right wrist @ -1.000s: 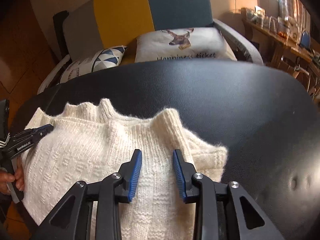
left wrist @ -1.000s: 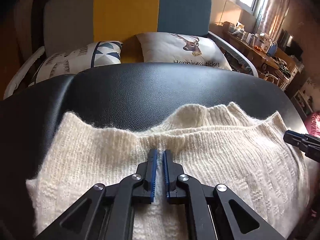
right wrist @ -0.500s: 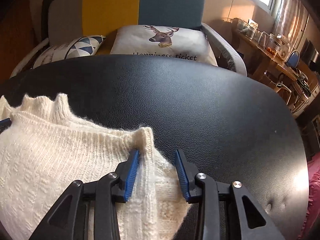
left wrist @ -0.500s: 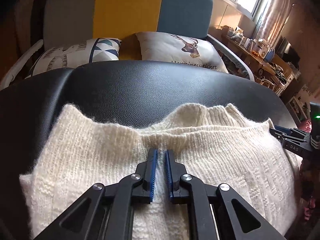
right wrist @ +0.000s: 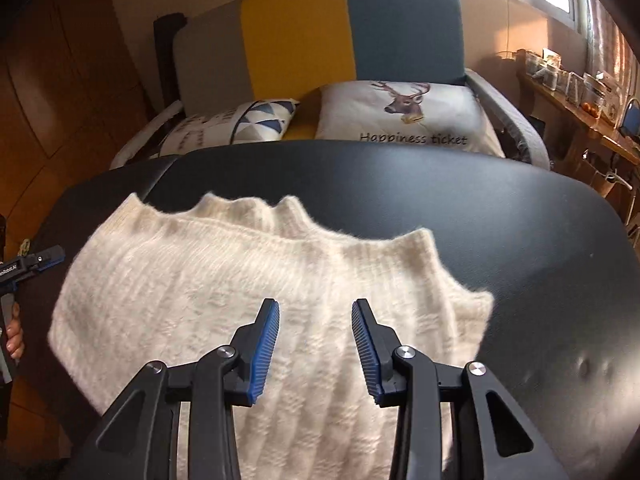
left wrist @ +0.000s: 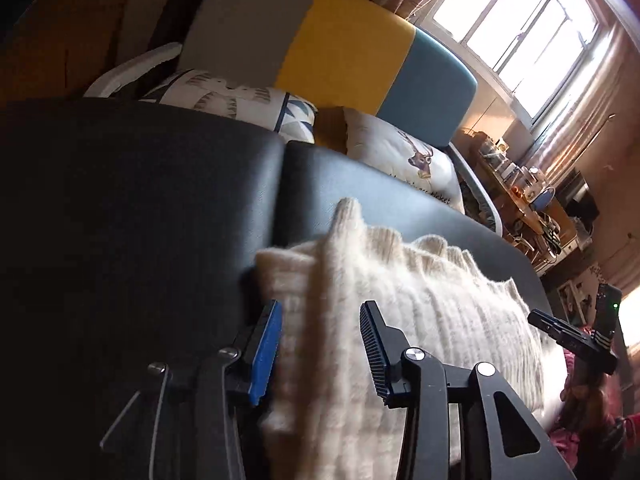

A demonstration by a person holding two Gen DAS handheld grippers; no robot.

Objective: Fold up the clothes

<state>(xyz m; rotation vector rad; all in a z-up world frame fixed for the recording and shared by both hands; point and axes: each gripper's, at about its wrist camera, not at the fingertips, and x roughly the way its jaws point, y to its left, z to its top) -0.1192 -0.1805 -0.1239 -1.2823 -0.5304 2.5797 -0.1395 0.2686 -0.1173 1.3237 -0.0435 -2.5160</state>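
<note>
One cream knitted sweater (right wrist: 256,300) lay partly folded on a black padded bench (right wrist: 520,240), its ribbed, wavy edge toward the far side. The left tool (left wrist: 320,336) had its jaws spread apart around a raised fold at the sweater's left end, not pinching it. The right tool (right wrist: 314,344) hovered above the sweater's right half, jaws also apart and holding nothing.

The risk seemed to be that the thick, fuzzy knit could snag on the ribbed blue pads, or that a closing grip might catch only the top layer and drag the fold crooked. The sweater's near edge also ran out of view, so it might slide off the bench.

Counted: one sweater, two tools, and two cushions (right wrist: 408,112) on the armchair (right wrist: 352,20) behind.
</note>
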